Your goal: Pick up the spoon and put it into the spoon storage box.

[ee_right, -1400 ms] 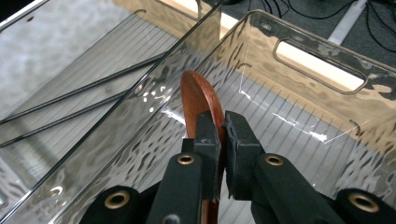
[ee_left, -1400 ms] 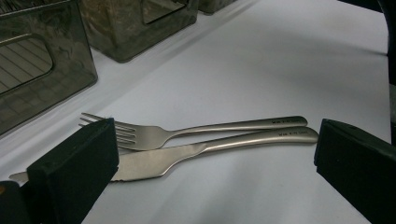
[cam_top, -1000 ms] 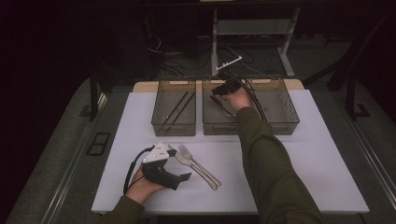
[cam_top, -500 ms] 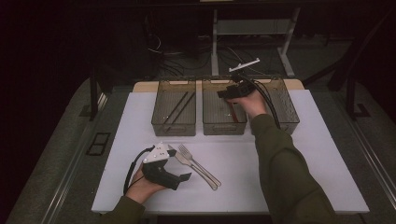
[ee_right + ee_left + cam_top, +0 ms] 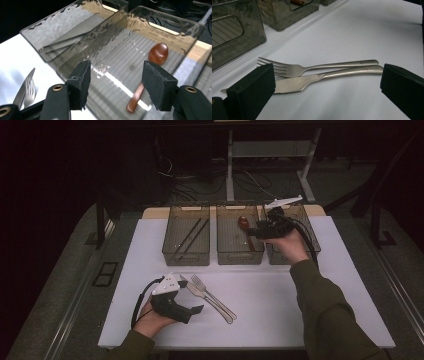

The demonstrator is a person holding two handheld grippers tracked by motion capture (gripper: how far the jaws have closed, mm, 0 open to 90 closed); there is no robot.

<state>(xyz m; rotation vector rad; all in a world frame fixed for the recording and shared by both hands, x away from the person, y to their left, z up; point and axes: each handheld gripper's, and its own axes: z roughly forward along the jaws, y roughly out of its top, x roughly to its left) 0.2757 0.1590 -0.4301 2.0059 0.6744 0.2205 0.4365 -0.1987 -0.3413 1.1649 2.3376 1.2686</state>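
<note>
Now the fork [image 5: 294,70] and knife [image 5: 312,79] lie crosswise between the left gripper's [image 5: 325,85] spread jaws; the right gripper [image 5: 117,85], jaws just opened and empty, is far off

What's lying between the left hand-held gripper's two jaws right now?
A fork and a knife side by side on the white table, seen in the left gripper view.

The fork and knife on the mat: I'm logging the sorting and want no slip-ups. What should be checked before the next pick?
1. Fork and knife lie flat on the mat: ok.
2. They lie apart: not ok, handles touch.
3. Left gripper open around them: ok.
4. Right gripper empty, jaws just been opening: ok.
5. Spoon inside the middle bin: ok.
6. Right-hand bin free: cannot tell.
</note>
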